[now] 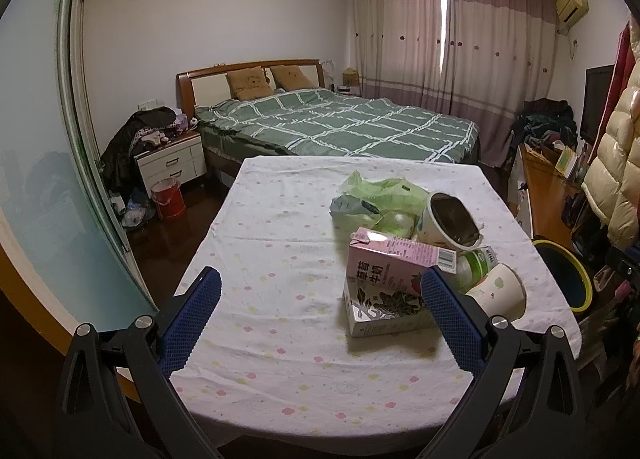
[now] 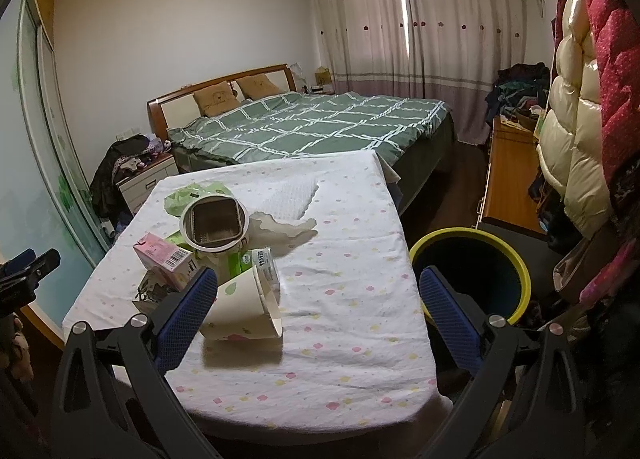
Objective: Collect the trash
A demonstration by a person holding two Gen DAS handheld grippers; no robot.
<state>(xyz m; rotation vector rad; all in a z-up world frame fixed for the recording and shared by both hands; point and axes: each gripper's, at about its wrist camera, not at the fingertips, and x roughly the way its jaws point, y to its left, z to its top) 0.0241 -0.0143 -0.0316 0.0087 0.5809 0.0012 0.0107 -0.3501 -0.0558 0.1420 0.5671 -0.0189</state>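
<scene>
Both wrist views bedward, sharing the table (image 1: 280, 227).

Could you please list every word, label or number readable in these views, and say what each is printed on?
"草莓" and "牛奶": large characters on the pink milk carton.
Barcode on the same carton: digits too small to read.
Green-and-white carton: logo and print too blurred.
Black-and-white box: pattern only, no legible text.

— Where does the trash lie?
— Heaped on the cloth-covered table (image 2: 344, 299): pink milk carton (image 1: 394, 259) atop a flat printed box (image 1: 384, 309), white paper cup (image 2: 244, 307) tipped beside them, crumpled green plastic bag (image 1: 376, 195) behind.
— And the yellow-rimmed round bin (image 2: 472, 255)?
— On the floor, right of the table; the green-quilted bed (image 1: 340, 127) stands beyond.
</scene>
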